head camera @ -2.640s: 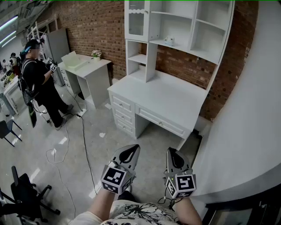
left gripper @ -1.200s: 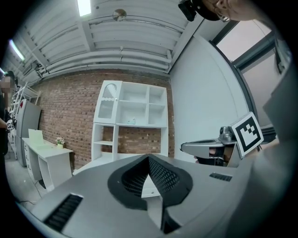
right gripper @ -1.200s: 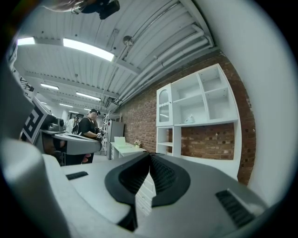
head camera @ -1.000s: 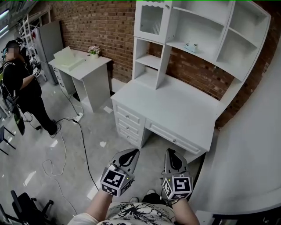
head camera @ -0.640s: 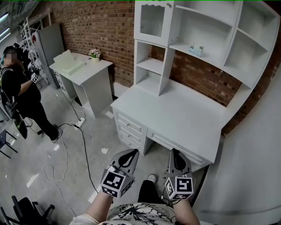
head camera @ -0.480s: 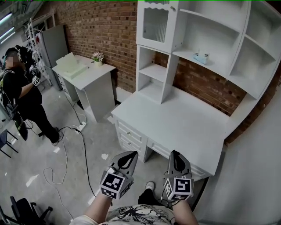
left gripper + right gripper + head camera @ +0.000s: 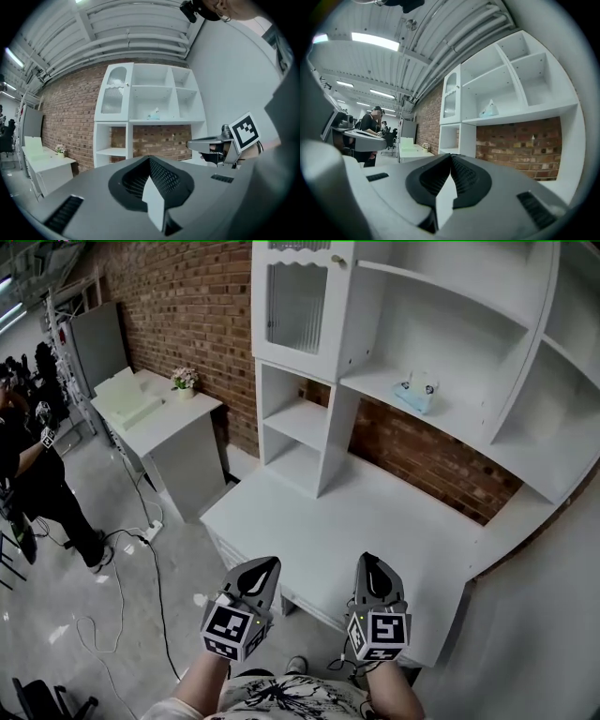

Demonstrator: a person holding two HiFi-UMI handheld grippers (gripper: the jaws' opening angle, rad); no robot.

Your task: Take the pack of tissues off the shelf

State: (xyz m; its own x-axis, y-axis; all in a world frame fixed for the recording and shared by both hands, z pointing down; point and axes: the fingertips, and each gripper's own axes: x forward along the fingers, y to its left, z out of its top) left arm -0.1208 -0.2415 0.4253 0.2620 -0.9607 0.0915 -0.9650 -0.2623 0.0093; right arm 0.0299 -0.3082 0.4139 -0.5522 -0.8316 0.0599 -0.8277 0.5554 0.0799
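Left gripper (image 7: pixel 265 565) and right gripper (image 7: pixel 369 562) pressed together, empty, over desk (image 7: pixel 356 512); pack of tissues (image 7: pixel 415 393) on shelf (image 7: pixel 469 432), well apart; person (image 7: pixel 28 474) far left.

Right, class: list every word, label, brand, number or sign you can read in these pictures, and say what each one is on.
No text can be read anywhere in these pictures.
Pack of tissues on the shelf: any print is too small to read.
Left gripper, right gripper: square black-and-white marker patterns only, no letters or numbers.
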